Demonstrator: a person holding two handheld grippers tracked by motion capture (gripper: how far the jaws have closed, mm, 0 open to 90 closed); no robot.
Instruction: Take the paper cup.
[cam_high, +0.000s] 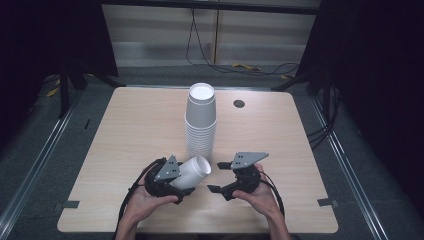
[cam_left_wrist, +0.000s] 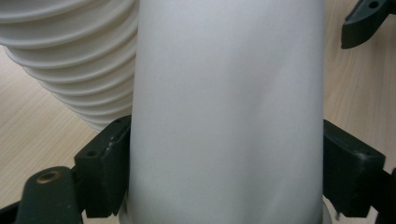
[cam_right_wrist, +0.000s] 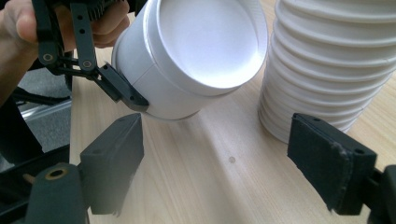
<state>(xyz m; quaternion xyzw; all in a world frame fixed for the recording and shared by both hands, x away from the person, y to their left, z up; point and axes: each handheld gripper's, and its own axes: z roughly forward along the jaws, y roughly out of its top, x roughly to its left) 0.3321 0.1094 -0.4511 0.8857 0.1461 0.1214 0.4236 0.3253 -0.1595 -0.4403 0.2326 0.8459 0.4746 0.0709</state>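
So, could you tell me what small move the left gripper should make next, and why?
Probably lift and turn the paper cup upside down toward the cup stack: the left gripper clamps it lying tilted, while the stacked cups stand bottom-up.

In the right gripper view, the right gripper (cam_right_wrist: 219, 163) has its two black jaws spread wide apart, with only bare wooden table (cam_right_wrist: 210, 186) between them. Farther off, at the upper left, the left gripper (cam_right_wrist: 100, 70) holds a white paper cup (cam_right_wrist: 187, 60) by its wall — one black jaw is seen pressing the side. The cup is tilted, its recessed bottom facing the camera. Just beside it, at the right, stands a stack of white cups (cam_right_wrist: 327, 65) on the table. A hand (cam_right_wrist: 28, 23) shows behind the left gripper.
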